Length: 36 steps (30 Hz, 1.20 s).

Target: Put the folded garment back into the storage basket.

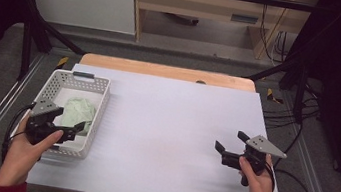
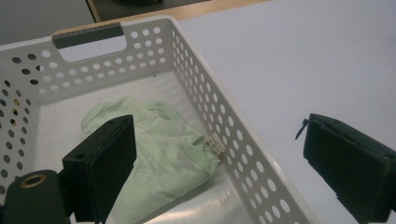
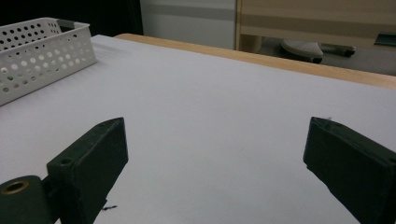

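A white perforated basket [image 1: 80, 80] stands at the table's left, and a crumpled light green cloth [image 1: 78, 112] lies inside it. My left gripper [image 1: 72, 121] hovers over the basket's near end, open and holding nothing. In the left gripper view the cloth [image 2: 163, 144] with its small white tag lies on the basket's floor, against the basket wall [image 2: 210, 93]. My left gripper [image 2: 217, 123] has one jaw in front of the cloth and the other in front of the bare table. My right gripper [image 1: 231, 141] is open and holding nothing above the table's right side, as the right gripper view [image 3: 218, 123] also shows.
A white sheet [image 1: 169, 126] covers the wooden table [image 1: 162, 69]. The basket [image 3: 42, 51] is far off to the left in the right gripper view. Black frame posts [image 1: 27, 40] stand at both sides, and cables [image 1: 300, 129] lie on the floor at the right.
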{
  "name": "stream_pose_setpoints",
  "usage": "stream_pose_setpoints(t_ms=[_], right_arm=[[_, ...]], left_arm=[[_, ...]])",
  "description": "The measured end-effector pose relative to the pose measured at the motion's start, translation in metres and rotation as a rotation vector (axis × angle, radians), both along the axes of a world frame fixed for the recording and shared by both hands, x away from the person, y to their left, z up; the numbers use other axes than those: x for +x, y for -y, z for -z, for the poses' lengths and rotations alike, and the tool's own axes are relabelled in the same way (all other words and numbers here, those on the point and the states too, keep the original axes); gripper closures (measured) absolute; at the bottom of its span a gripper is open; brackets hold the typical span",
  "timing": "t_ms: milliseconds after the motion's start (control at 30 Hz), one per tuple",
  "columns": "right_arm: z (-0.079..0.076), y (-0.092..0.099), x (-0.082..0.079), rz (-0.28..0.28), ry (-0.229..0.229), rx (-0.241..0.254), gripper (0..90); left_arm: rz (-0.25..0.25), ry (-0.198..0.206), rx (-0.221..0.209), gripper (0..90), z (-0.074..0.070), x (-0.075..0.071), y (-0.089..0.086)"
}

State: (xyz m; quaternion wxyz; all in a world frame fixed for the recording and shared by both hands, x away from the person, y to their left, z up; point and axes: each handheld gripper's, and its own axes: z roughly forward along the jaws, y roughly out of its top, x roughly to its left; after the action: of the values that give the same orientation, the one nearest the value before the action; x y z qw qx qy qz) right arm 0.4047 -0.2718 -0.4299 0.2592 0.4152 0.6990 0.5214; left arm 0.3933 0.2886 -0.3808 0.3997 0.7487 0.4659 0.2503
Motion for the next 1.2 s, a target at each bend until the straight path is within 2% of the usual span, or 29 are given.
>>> stream_pose_setpoints(t_ms=[733,1200], right_arm=[[0.027,-0.007,-0.014,-0.024,-0.022,0.009,6.6],[0.036,-0.016,-0.019,-0.044,-0.024,0.008,6.5]], left_arm=[[0.018,-0.007,0.019,9.5,0.002,0.0,0.006],[0.041,-0.018,0.023,9.5,0.004,0.0,0.013]])
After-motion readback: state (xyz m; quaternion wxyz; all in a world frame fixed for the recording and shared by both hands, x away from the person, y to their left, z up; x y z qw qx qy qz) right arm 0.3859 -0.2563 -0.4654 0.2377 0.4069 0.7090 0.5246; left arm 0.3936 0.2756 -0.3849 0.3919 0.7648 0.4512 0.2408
